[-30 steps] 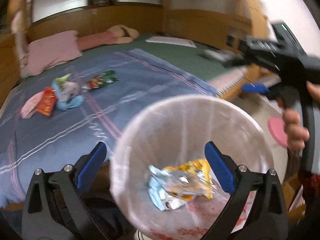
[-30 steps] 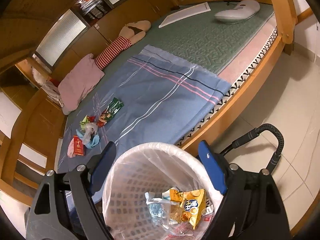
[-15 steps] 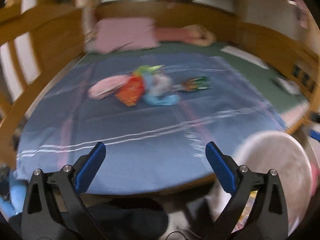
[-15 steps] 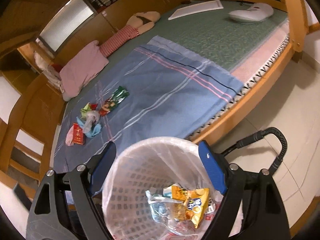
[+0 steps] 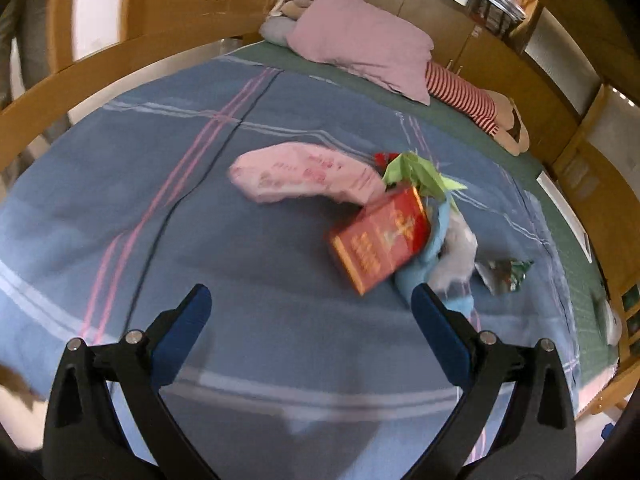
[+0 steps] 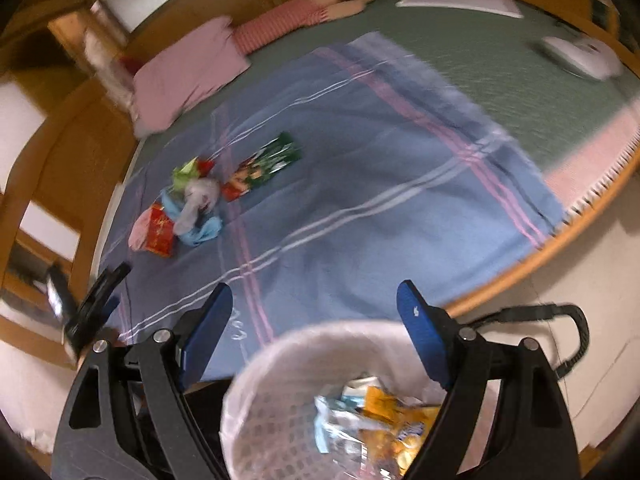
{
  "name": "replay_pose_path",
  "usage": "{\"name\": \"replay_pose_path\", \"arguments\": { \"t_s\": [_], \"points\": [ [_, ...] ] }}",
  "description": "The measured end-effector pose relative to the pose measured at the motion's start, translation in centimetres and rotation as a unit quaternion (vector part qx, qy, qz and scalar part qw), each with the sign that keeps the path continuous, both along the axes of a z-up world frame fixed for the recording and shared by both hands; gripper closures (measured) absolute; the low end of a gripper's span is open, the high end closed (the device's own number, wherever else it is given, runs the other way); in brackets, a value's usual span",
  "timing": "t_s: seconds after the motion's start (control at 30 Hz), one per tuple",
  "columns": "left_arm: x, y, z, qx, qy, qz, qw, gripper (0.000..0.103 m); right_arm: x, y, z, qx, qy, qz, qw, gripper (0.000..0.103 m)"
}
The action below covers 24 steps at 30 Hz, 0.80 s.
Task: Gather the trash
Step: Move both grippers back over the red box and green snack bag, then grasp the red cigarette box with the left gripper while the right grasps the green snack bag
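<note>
A heap of trash lies on the blue bedspread (image 5: 200, 240): a pink wrapper (image 5: 304, 178), a red packet (image 5: 380, 242), a green wrapper (image 5: 416, 170), a light blue bag (image 5: 424, 272) and a dark green wrapper (image 5: 506, 274). My left gripper (image 5: 310, 316) is open and empty, just short of the red packet. My right gripper (image 6: 316, 312) is open and empty above a white bin (image 6: 280, 408) that holds wrappers (image 6: 384, 416). The heap also shows in the right wrist view, with the red packet (image 6: 160, 232) far left.
A pink pillow (image 5: 360, 40) and a striped doll (image 5: 472, 100) lie at the head of the bed. Wooden bed rails (image 5: 100, 68) curve around it. A white device (image 6: 580, 56) and a white board (image 6: 460, 0) lie on the green mat. A black handle (image 6: 576, 336) stands on the floor.
My left gripper has swung away from the bin, over the bed and close to the trash heap. My right gripper has drifted back from the bin, still above it.
</note>
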<state>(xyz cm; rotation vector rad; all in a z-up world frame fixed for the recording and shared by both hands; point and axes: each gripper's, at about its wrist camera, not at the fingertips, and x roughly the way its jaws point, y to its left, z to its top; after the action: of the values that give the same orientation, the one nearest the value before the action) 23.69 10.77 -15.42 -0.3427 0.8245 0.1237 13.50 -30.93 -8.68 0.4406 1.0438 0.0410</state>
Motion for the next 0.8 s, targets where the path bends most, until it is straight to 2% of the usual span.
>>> {"name": "replay_pose_path", "arguments": {
  "t_s": [0.1, 0.17, 0.23, 0.3, 0.37, 0.43, 0.5, 0.6, 0.7, 0.77, 0.8],
  "points": [
    [2.3, 0.0, 0.3, 0.016, -0.017, -0.006, 0.9997, 0.004, 2.3, 1.4, -0.5, 0.004, 0.005, 0.018, 1.000, 0.020],
    [3.8, -0.1, 0.6, 0.013, -0.037, -0.028, 0.9988, 0.004, 3.7, 2.4, -1.2, -0.006, 0.010, 0.028, 1.000, 0.020],
    [5.1, -0.8, 0.6, 0.032, -0.045, -0.052, 0.9971, 0.003, 4.7, 3.1, -2.0, -0.006, 0.021, 0.034, 0.999, 0.020],
    [6.5, -1.5, -0.3, 0.050, -0.028, -0.079, 0.9952, 0.004, 5.5, 3.7, -2.7, -0.010, 0.033, 0.037, 0.999, 0.020],
    [7.5, -2.0, -1.3, 0.056, -0.006, -0.087, 0.9946, 0.004, 6.4, 4.1, -3.3, -0.020, 0.042, 0.037, 0.998, 0.020],
    [8.1, -2.6, -1.9, 0.038, 0.009, -0.103, 0.9939, 0.004, 7.8, 4.6, -4.2, -0.018, 0.053, 0.038, 0.998, 0.020],
    [8.6, -3.5, -2.3, 0.032, 0.022, -0.122, 0.9917, 0.004, 9.2, 4.8, -4.8, -0.002, 0.059, 0.037, 0.998, 0.020],
    [8.7, -4.9, -2.8, 0.051, 0.033, -0.151, 0.9866, 0.005, 11.9, 4.7, -6.0, 0.058, 0.067, 0.017, 0.996, 0.020],
    [8.7, -5.4, -3.6, 0.059, 0.048, -0.163, 0.9837, 0.031, 15.3, 5.3, -7.3, 0.093, 0.057, -0.006, 0.994, 0.020],
    [8.2, -5.3, -3.6, 0.062, 0.048, -0.156, 0.9847, 0.039, 17.5, 5.8, -8.2, 0.108, 0.049, -0.018, 0.993, 0.020],
    [7.8, -5.2, -3.5, 0.064, 0.047, -0.153, 0.9850, 0.053, 18.6, 5.8, -8.6, 0.111, 0.048, -0.027, 0.992, 0.020]
  ]
}}
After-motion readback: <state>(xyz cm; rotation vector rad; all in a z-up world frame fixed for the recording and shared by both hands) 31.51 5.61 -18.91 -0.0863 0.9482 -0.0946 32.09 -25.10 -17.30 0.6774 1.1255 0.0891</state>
